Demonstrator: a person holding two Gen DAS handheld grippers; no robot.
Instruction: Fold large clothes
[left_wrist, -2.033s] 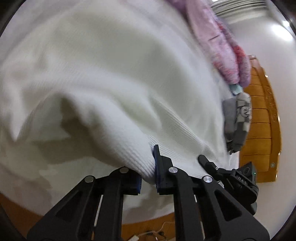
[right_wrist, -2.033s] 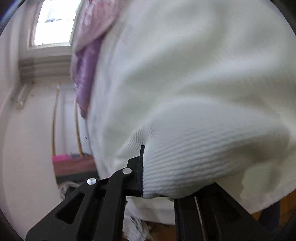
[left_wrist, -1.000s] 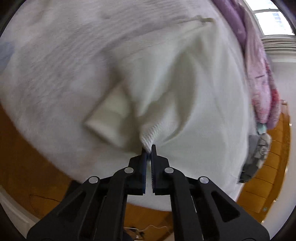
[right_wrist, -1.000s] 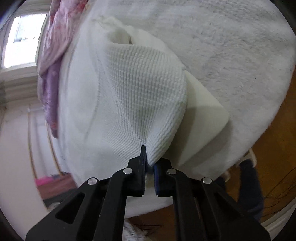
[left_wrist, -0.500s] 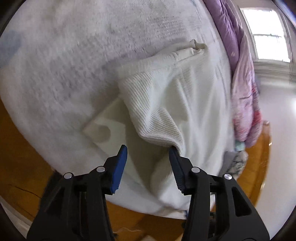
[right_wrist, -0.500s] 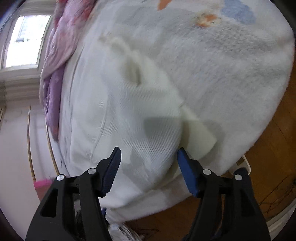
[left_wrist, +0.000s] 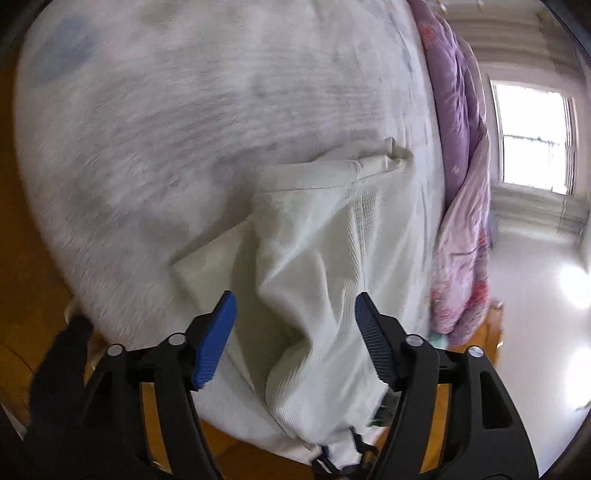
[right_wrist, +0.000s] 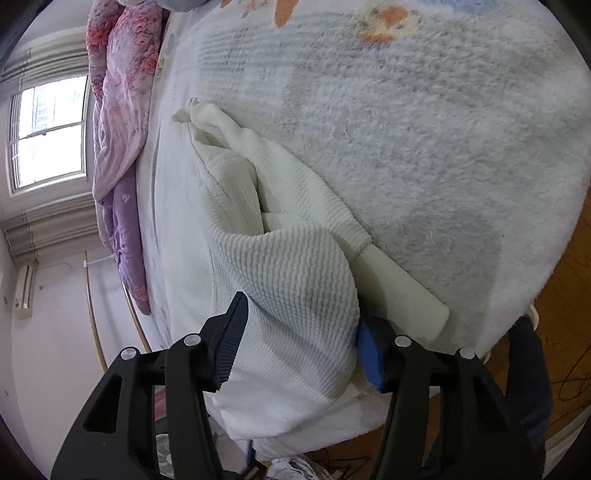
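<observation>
Both grips are off the garment: the left hand-held gripper (left_wrist: 293, 323) stands released, its blue pads spread wide, jaws having just been opening, with a ridge of the white knit sweater (left_wrist: 325, 258) rising in the gap between them but neither pad pressing on it. Over on the other side, the right hand-held gripper (right_wrist: 299, 332) is also released, though its jaws have just been closing a little; the waffle-knit fold bulges between the pads, and the right-hand pad sits tight against the cloth edge, so whether it touches I cannot tell, but nothing looks pinched. The sweater itself lies on the fluffy white blanket (right_wrist: 424, 155) covering the bed, straight ahead of and just below both grippers, doubled over on itself, with a smooth cream sleeve end (right_wrist: 402, 291) poking out from under the fold just to the right of the right gripper. Far ahead of the grippers, a pink-and-purple floral quilt (right_wrist: 118, 110) is heaped along the bed's far edge, below the window (right_wrist: 48, 136). So this reads as the close of one fold: the edge has been laid down and let go. The fold looks lumpy, not flat, with that sleeve sticking out. The next move, as I judge it, calls for picking fresh grip points, likely the stray sleeve or the bunched near edge, closing on a single layer only, and drawing it across evenly with both hands so the stack does not twist or drag on the fuzzy blanket.
</observation>
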